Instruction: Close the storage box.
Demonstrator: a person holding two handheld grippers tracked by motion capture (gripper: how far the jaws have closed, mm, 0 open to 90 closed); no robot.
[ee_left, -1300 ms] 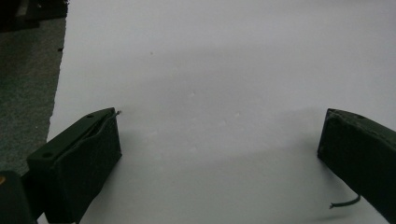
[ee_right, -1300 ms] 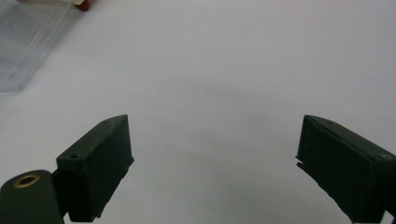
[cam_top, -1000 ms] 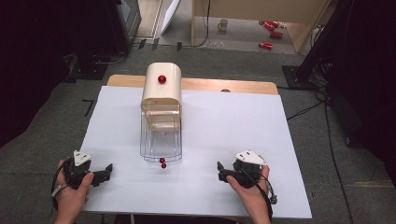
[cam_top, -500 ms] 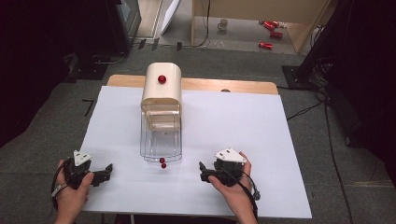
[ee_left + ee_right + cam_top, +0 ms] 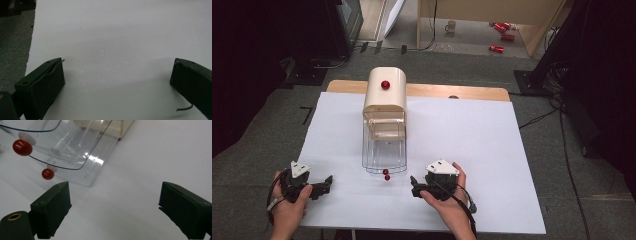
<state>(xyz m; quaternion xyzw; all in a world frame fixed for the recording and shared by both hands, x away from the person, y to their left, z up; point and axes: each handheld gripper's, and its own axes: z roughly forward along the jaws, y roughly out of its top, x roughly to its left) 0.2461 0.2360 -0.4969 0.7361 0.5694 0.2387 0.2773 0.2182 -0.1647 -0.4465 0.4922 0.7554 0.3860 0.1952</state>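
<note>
A cream box [image 5: 384, 95] with a red knob [image 5: 385, 84] on top stands at the middle back of the white sheet [image 5: 472, 140]. Clear curved covers [image 5: 384, 147] extend from its front, ending in two small red knobs [image 5: 386, 174]. My right gripper [image 5: 413, 186] lies low on the sheet just right of those knobs, jaws wide apart with nothing between them. In the right gripper view the gripper [image 5: 113, 195] faces the clear covers [image 5: 75, 150] and red knobs [image 5: 22, 147]. My left gripper [image 5: 326, 184] rests at the front left, open [image 5: 117, 72] over bare sheet.
The white sheet covers a wooden table [image 5: 462, 91] on grey carpet. Beyond the table, red cans [image 5: 502, 30] and a mug [image 5: 451, 26] sit on the floor. Cables [image 5: 537, 117] run along the right side.
My right gripper has slid left across the sheet, from the right front to just beside the clear covers' front knobs. The left gripper has stayed where it was.
</note>
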